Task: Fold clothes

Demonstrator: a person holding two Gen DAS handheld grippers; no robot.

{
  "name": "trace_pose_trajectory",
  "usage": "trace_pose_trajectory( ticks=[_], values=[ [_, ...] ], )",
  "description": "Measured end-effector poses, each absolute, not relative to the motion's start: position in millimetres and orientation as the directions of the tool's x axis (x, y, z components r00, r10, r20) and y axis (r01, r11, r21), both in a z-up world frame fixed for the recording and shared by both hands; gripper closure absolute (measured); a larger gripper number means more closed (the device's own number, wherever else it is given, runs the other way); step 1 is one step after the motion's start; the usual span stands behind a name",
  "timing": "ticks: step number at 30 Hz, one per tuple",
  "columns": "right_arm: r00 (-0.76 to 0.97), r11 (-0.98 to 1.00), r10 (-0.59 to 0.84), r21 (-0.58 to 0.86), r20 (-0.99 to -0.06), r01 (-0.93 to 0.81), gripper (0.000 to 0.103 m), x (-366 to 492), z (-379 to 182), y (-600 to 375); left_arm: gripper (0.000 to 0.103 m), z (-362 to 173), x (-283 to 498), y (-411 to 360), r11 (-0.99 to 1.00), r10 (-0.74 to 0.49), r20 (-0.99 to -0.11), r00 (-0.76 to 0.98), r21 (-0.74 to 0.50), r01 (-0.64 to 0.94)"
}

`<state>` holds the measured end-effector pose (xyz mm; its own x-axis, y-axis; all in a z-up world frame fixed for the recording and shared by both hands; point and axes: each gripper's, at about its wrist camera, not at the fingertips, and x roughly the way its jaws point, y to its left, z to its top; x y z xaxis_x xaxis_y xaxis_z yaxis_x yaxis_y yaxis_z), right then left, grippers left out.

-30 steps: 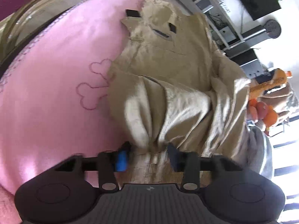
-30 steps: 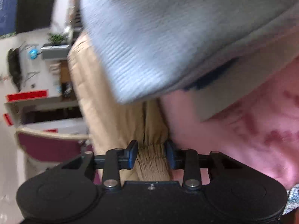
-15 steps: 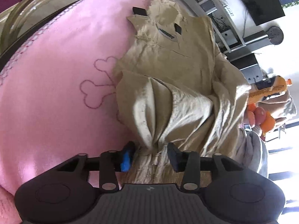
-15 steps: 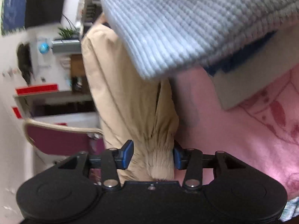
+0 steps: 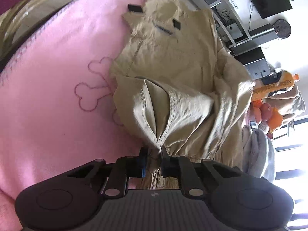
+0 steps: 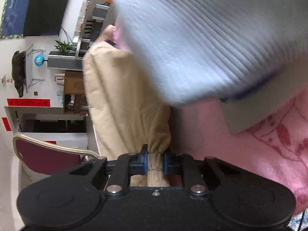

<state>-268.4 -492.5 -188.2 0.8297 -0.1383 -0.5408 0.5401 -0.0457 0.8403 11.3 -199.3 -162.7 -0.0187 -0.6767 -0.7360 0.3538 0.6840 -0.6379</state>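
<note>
Left and right wrist views. No container was visible in either view. The tan garment [image 5: 173, 73] lay on the pink blanket [image 5: 53, 100], its long axis running away from the left gripper [image 5: 153, 158] toward the far edge of the blanket, where two black tabs [image 5: 135, 8] showed beside its far end. The left gripper's fingers were pressed together on a bunched, gathered hem of the garment, which puckered into radiating folds at the pinch. The right gripper [image 6: 155, 161] likewise pinched a gathered elastic edge of the garment [image 6: 123, 104], the cloth rising from it in a taut column. A grey ribbed knit [image 6: 192, 38], motion-blurred, filled the upper right view, just beside the garment and over the blanket [image 6: 269, 154]. Compared with the frames one second and half a second earlier, both pairs of fingers had closed from a wider gap to a tight pinch, and the cloth between them was more compressed.
</note>
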Motion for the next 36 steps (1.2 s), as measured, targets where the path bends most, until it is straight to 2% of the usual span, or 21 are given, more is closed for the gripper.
trace_pose_trajectory(
  ticks=[3,7,9,13,17,21,24,26,28,32,34,36],
  values=[
    [0.838,0.083,-0.196,0.843,-0.509,0.532,0.091,-258.5,-130.8,-490.0,0.093,-107.7,17.9,-199.2,0.643,-0.732,-0.68,0.045,-0.667,0.375],
    [0.845,0.271,-0.327,0.815,-0.423,0.513,0.092,-240.2,-24.5,-490.8,0.094,-22.1,28.2,-198.5,0.577,-0.805,-0.577,0.141,-0.705,0.413],
    [0.865,0.355,-0.379,0.812,-0.328,0.464,0.092,-244.9,35.4,-482.3,0.095,32.5,21.2,-187.6,0.517,-0.852,-0.484,0.199,-0.721,0.461],
    [0.88,0.595,-0.472,0.721,-0.045,0.356,0.092,-298.9,135.9,-424.9,0.094,142.8,-24.7,-130.5,0.34,-0.936,-0.195,0.294,-0.719,0.606],
    [0.883,0.636,-0.47,0.686,-0.02,0.354,0.093,-333.9,195.5,-392.6,0.095,212.8,-69.1,-83.5,0.286,-0.939,-0.051,0.339,-0.663,0.692],
    [0.88,0.764,-0.42,0.61,0.222,0.211,0.093,-380.5,245.4,-351.1,0.095,260.1,-113.1,-44.2,0.23,-0.925,0.121,0.361,-0.577,0.784],
    [0.877,0.796,-0.411,0.568,0.249,0.211,0.093,-392.5,270.3,-335.0,0.095,283.0,-134.1,-39.9,0.251,-0.904,0.178,0.389,-0.517,0.818],
    [0.882,0.788,-0.412,0.575,0.229,0.219,0.093,-388.2,278.8,-341.8,0.094,288.5,-133.0,-49.4,0.278,-0.901,0.164,0.401,-0.492,0.825],
    [0.891,0.756,-0.42,0.611,0.175,0.236,0.092,-373.4,279.0,-360.4,0.094,282.6,-118.5,-70.6,0.327,-0.902,0.093,0.421,-0.489,0.809],
    [0.893,0.671,-0.449,0.655,-0.014,0.348,0.093,-305.1,247.9,-414.7,0.094,244.8,-63.4,-129.3,0.496,-0.856,-0.117,0.503,-0.461,0.736],
    [0.895,0.641,-0.433,0.661,-0.108,0.39,0.093,-265.3,224.8,-443.1,0.095,224.7,-28.0,-167.2,0.594,-0.802,-0.239,0.548,-0.424,0.684],
    [0.886,0.615,-0.428,0.661,-0.178,0.43,0.093,-222.5,211.2,-472.0,0.095,222.4,2.0,-199.1,0.664,-0.748,-0.325,0.579,-0.403,0.631]
  ],
)
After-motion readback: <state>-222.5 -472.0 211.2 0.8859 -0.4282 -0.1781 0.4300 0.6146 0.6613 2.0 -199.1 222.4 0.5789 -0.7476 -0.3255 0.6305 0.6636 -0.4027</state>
